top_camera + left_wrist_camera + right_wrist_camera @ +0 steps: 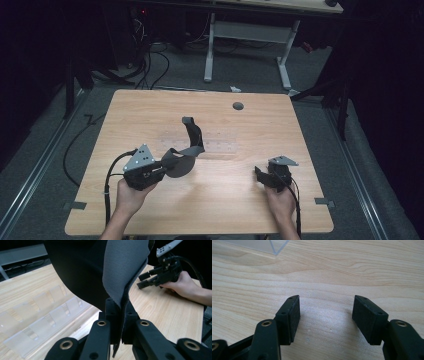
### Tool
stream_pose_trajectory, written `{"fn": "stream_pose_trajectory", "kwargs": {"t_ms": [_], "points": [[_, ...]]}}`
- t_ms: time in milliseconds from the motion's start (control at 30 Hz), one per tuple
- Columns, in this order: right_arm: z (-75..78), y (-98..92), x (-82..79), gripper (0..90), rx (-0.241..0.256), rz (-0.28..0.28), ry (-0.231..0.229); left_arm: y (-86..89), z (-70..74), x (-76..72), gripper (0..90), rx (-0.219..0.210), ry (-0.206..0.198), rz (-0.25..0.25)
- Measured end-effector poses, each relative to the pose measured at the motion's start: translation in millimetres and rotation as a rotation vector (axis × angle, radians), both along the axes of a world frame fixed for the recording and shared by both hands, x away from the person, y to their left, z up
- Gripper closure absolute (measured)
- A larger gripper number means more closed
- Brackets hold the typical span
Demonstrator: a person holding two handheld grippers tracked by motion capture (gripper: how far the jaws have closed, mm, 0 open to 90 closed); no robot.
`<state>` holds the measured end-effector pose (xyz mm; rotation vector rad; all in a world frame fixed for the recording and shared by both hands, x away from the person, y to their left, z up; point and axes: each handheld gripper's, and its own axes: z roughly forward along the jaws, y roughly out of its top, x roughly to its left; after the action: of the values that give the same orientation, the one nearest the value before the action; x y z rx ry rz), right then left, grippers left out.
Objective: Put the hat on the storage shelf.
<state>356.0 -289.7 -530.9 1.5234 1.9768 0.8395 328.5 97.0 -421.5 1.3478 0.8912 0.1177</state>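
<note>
Grey-black strap (189, 150) pinched in left tongs (119, 312), right tongs (325, 315) released, well apart.

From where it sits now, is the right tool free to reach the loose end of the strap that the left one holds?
Probably yes. The right tool is open and empty, and bare table lies between it and the strap, which the left tool grips at one end.

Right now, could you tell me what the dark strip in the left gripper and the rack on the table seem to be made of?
Dark strip: probably soft fabric or foam, matte grey with a black side; it curves limply. Rack: likely clear plastic, glossy; the wood table shows through it.
</note>
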Motion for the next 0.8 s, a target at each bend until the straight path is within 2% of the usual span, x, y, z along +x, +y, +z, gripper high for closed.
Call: {"fn": "stream_pose_trajectory", "kwargs": {"t_ms": [167,533,800], "points": [[0.0,0.3,-0.2,39.4,0.001,-0.002,0.001,5.7,3.8,7.4,86.6,0.002,0.002,0.017],[-0.1,0.2,0.0,38.7,0.000,0.002,0.000,15.4,12.7,22.8,86.6,-0.029,-0.009,0.058],[-0.1,0.0,0.0,38.5,-0.002,0.004,0.000,18.6,17.0,34.1,86.6,-0.025,-0.022,0.086]]}}
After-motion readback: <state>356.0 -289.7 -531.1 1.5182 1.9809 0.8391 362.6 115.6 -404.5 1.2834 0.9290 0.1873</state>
